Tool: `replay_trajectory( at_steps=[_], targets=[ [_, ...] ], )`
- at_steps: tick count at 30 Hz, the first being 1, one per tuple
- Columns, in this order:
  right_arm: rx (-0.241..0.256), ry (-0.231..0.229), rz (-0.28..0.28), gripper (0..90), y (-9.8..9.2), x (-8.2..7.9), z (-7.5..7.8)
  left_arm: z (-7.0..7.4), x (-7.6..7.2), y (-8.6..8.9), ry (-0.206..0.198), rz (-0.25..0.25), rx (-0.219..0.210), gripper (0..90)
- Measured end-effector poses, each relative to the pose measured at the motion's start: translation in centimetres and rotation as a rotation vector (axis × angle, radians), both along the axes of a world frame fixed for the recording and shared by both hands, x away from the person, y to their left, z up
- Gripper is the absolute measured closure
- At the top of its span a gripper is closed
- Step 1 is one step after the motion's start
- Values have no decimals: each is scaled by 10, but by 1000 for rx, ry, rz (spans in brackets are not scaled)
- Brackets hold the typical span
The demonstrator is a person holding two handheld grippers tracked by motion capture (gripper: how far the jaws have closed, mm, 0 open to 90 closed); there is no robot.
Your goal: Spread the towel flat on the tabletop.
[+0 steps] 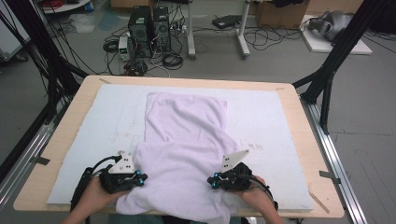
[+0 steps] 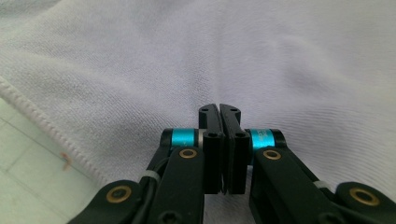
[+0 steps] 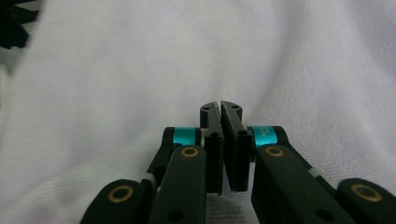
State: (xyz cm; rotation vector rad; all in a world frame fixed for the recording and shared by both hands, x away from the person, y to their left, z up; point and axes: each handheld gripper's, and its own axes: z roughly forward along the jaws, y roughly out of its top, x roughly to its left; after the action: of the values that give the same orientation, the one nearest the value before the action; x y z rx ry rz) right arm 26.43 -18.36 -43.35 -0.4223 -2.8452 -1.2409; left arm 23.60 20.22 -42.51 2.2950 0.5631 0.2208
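Computer towers (image 1: 148,29) and loose cables sit on the grey floor at the top of the high view, beyond a wooden table (image 1: 306,140) covered by a white mat (image 1: 261,116). On the mat lies a pale lilac towel (image 1: 184,140), stretching from the frame's centre down to the bottom edge, where its near part is bunched and hangs over the table's front. The left gripper (image 1: 142,178) sits at the towel's lower-left edge, the right gripper (image 1: 212,182) at its lower right, both pointing inward with cloth between them. In the left gripper view the jaws are pressed together above the towel (image 2: 261,60), its stitched hem (image 2: 42,121) at left. In the right gripper view the jaws are likewise closed, tips barely parted, over the towel (image 3: 140,70); whether either pinches a fold of cloth is hard to tell.
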Motion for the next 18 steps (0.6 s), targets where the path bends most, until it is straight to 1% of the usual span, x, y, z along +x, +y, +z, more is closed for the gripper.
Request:
replay_trajectory(
  at_steps=[3,4,5,7,8,9,10,11,12,13,14,15,16,17,18],
  targets=[
    [17,-14,17,877,-2,-12,7,6,-17,5,4,-12,-6,878],
    [25,-12,24,877,-3,-17,9,8,-22,5,6,-11,-6,878],
    [29,-10,28,877,-3,-20,10,10,-29,7,12,-19,-16,878],
    [44,0,61,876,-3,-31,12,12,-39,8,30,-38,-28,878],
    [54,5,74,868,-3,-36,13,13,-44,8,34,-50,-29,876],
    [69,11,84,831,-4,-39,15,14,-46,7,28,-61,-26,870],
    [82,9,73,773,-4,-39,17,16,-45,6,12,-57,-20,833],
    [87,-5,53,741,-5,-37,20,17,-43,5,-3,-40,-26,745],
    [75,-27,28,712,-6,-34,22,18,-38,5,-10,-29,-32,668],
    [51,-51,7,690,-7,-29,23,19,-32,4,-27,-19,-32,645],
    [31,-63,-8,661,-6,-24,22,19,-27,3,-49,-6,-34,623],
    [24,-65,-21,632,-6,-19,21,17,-19,2,-64,10,-27,597],
    [15,-59,-30,626,-5,-14,17,14,-12,1,-75,32,-14,577],
    [1,-55,-29,620,-3,-10,14,10,-5,0,-82,50,-4,559],
    [-11,-55,-31,613,0,-6,10,4,1,-2,-67,63,3,549]
  ],
)
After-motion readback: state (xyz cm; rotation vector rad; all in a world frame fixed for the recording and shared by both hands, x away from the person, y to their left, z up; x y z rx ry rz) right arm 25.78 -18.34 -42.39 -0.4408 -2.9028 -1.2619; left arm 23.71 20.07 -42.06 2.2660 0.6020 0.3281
